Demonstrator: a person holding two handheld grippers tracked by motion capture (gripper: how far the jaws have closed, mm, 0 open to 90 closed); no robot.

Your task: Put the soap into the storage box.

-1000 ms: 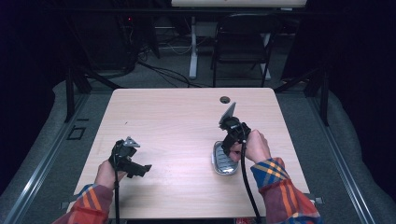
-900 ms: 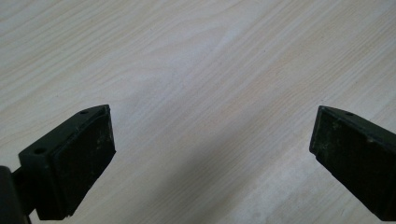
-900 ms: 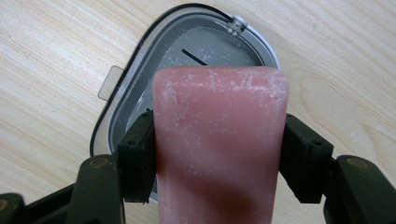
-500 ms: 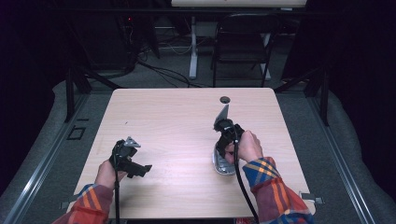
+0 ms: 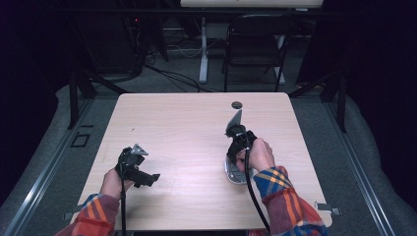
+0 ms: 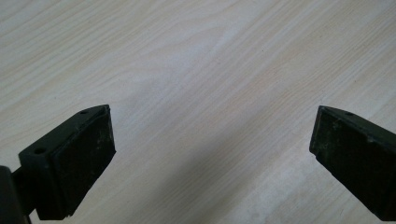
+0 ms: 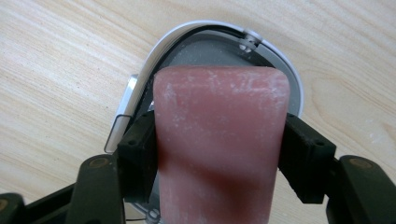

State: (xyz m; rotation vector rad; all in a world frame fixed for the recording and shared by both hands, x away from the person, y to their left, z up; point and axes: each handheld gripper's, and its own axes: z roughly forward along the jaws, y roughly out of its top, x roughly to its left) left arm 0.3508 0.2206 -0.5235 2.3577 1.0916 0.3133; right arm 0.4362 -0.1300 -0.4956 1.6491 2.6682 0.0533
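My right gripper is shut on a pink, soap-like bar and holds it just over an oval silver dish lying on the table. Its jaws have just been opening a little, with the bar still between the pads. In the high view the right gripper points down at the dish, at the right of the table. My left gripper rests at the front left, apart from both. Its jaws stand wide open over bare wood.
The light wooden table has a small dark round hole near its far edge. A black chair and cables stand on the floor beyond the table. The surroundings are dark.
My right hand has shifted slightly left and toward the person, bringing the pink bar down over the dish. The left hand has stayed put.
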